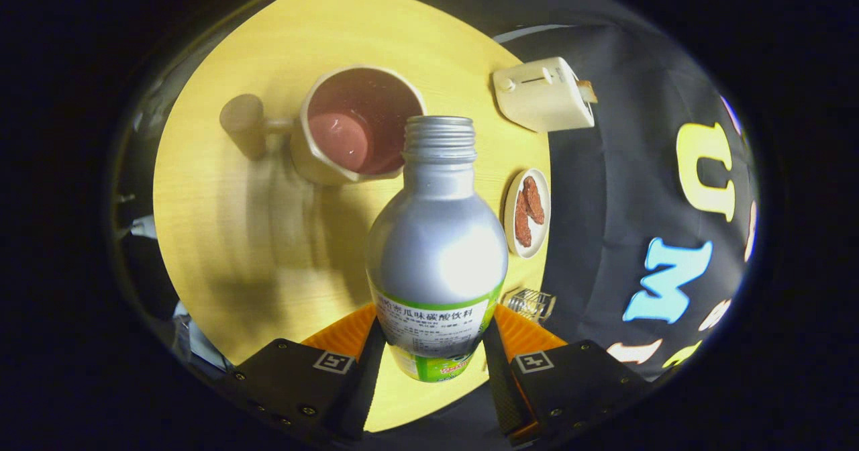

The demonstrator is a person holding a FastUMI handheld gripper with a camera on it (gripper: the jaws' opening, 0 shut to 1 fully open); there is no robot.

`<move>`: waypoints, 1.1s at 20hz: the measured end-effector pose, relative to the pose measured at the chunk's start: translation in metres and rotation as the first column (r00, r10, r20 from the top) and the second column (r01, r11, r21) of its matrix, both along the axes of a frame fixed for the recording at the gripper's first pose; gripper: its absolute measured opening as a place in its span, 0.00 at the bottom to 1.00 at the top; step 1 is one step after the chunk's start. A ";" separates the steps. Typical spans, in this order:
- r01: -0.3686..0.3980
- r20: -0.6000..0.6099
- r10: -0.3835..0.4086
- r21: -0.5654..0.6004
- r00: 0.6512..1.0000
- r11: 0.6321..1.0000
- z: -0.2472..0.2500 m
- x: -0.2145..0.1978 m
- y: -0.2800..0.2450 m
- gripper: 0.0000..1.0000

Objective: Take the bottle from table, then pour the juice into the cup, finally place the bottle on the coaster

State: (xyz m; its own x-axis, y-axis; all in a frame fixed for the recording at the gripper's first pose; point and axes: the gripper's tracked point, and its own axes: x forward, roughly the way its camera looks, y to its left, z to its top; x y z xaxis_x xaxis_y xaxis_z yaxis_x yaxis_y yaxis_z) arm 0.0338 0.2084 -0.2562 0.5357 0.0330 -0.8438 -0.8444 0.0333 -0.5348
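Right now I judge I'm in the pouring step: the silver aluminium bottle with the green-and-white label (436,249) is off the pale wooden table (235,249), tipped so its open threaded mouth hangs at the near rim of the cream ceramic cup with a side handle (356,129). Pinkish liquid already sits in the cup. My gripper (435,350) is closed partway, both fingers pressing the bottle's labelled lower body. Next I'd expect to level the bottle without dribbling, then find the coaster; I can't pick it out with certainty.
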 end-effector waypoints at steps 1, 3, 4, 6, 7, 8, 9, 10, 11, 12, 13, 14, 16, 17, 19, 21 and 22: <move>0.022 -0.006 -0.021 0.037 1.000 0.999 -0.002 0.000 -0.001 0.72; 0.061 -0.003 -0.061 0.107 0.998 0.992 -0.005 0.000 -0.003 0.72; 0.079 -0.011 -0.078 0.133 0.997 0.988 -0.007 0.000 -0.005 0.72; 0.106 -0.027 -0.102 0.186 0.994 0.977 -0.011 -0.002 -0.008 0.72; 0.117 -0.036 -0.112 0.216 0.993 0.969 -0.010 -0.004 -0.006 0.72; 0.124 -0.043 -0.116 0.255 0.992 0.959 -0.011 -0.005 -0.003 0.72; 0.135 -0.052 -0.126 0.285 0.991 0.949 -0.011 -0.007 -0.002 0.72; 0.150 -0.065 -0.137 0.315 0.988 0.937 -0.012 -0.009 -0.001 0.72; 0.170 -0.082 -0.151 0.348 0.985 0.922 -0.012 -0.009 0.000 0.72; 0.197 -0.108 -0.168 0.381 0.980 0.903 -0.015 -0.010 0.001 0.72; 0.227 -0.136 -0.186 0.421 0.973 0.878 -0.014 -0.011 0.004 0.72; 0.259 -0.165 -0.205 0.459 0.965 0.850 -0.014 -0.012 0.007 0.72; 0.302 -0.206 -0.226 0.520 0.952 0.799 -0.013 -0.011 0.013 0.72; 0.308 -0.206 -0.232 0.537 0.951 0.785 -0.013 -0.007 0.014 0.72; 0.323 -0.224 -0.236 0.558 0.946 0.764 -0.015 -0.005 0.015 0.72; 0.344 -0.259 -0.233 0.589 0.937 0.731 -0.015 -0.007 0.020 0.72; 0.352 -0.267 -0.235 0.604 0.935 0.715 -0.016 -0.005 0.021 0.72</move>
State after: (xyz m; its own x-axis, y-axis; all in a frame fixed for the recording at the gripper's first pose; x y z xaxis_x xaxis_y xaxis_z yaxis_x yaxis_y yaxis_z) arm 0.0289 0.2292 -0.2719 0.4709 0.4535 -0.7567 -0.8036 0.5743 -0.1559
